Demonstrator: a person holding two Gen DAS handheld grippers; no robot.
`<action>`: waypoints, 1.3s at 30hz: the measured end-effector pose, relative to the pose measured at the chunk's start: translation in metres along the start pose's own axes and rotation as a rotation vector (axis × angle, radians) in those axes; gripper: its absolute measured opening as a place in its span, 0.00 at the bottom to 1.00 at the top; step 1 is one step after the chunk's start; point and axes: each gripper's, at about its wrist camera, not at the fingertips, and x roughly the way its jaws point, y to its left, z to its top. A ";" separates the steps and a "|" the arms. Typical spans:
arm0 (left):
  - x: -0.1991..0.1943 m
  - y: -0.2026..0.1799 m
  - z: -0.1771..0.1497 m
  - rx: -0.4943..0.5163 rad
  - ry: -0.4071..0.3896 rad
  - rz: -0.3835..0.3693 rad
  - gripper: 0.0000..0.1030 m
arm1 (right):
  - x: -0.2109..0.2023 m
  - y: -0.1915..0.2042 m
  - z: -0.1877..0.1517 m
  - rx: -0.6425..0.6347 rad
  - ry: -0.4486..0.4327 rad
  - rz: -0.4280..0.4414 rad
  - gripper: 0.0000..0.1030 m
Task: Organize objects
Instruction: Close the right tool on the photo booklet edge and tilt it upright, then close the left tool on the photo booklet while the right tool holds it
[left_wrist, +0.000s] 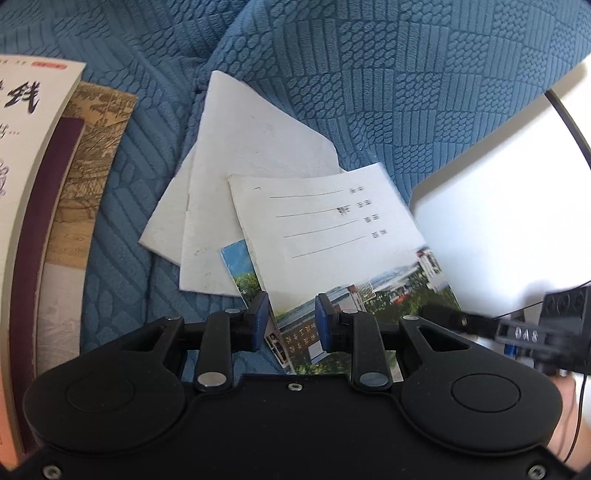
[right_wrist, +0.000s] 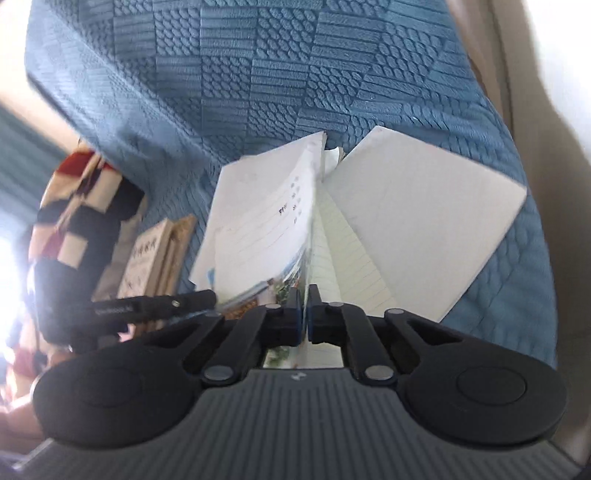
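Observation:
A thin notebook with a photo cover and ruled name lines lies on other white booklets on a blue quilted cover. My left gripper hovers over its near edge, jaws apart, pads touching nothing. In the right wrist view my right gripper is shut on the edge of the notebook's cover, which stands lifted, with lined pages fanned beside it. The left gripper shows as a black finger at that notebook's left. The right gripper enters blurred from the right.
Two books, one white with black characters and one tan, lie stacked at the left. A white booklet lies to the right of the held notebook. A person's patterned sleeve is at the left. The blue quilted cover stretches beyond.

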 end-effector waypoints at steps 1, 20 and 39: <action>-0.002 0.002 0.000 -0.013 0.000 -0.005 0.28 | -0.004 0.006 -0.005 0.020 -0.015 -0.001 0.05; -0.044 0.033 -0.044 -0.195 0.086 -0.079 0.44 | -0.028 0.008 -0.087 0.387 -0.079 -0.162 0.05; -0.077 0.037 -0.108 -0.210 0.176 -0.035 0.47 | -0.034 0.035 -0.160 0.306 0.070 -0.222 0.09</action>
